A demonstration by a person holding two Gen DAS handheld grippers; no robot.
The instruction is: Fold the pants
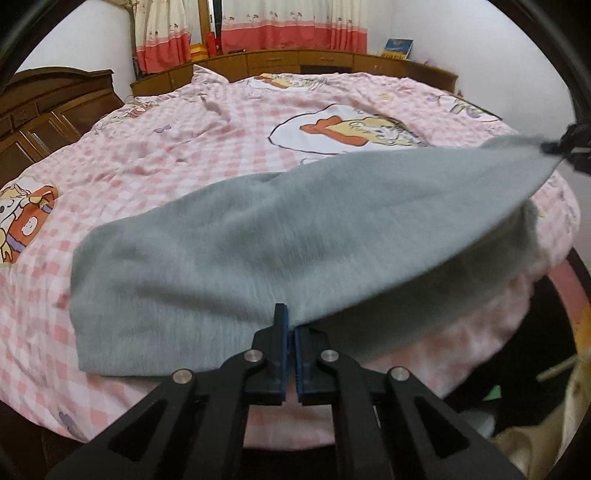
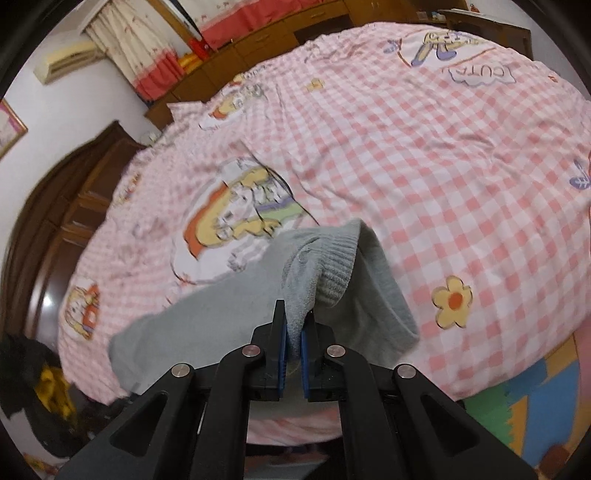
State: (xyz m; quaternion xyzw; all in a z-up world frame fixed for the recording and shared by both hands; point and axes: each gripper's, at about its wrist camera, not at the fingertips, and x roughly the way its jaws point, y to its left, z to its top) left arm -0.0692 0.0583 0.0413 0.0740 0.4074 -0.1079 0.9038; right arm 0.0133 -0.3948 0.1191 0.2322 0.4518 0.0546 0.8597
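Grey pants (image 1: 258, 243) lie across the near side of a pink checked bed (image 1: 147, 147). My left gripper (image 1: 291, 325) is shut on the near edge of the cloth, which rises from it as a lifted flap toward the right. At that flap's far tip, the right gripper (image 1: 570, 149) shows as a dark shape pinching the cloth. In the right wrist view my right gripper (image 2: 294, 325) is shut on the pants (image 2: 221, 314) near a ribbed cuff (image 2: 338, 266), held above the bed (image 2: 443, 184).
A dark wooden headboard (image 1: 48, 107) stands at the left, low wooden cabinets (image 1: 295, 61) and curtains (image 1: 295, 22) along the far wall. Colourful floor mats (image 2: 535, 406) lie below the bed's right side. Dark and yellow clutter (image 2: 44, 391) sits on the floor at left.
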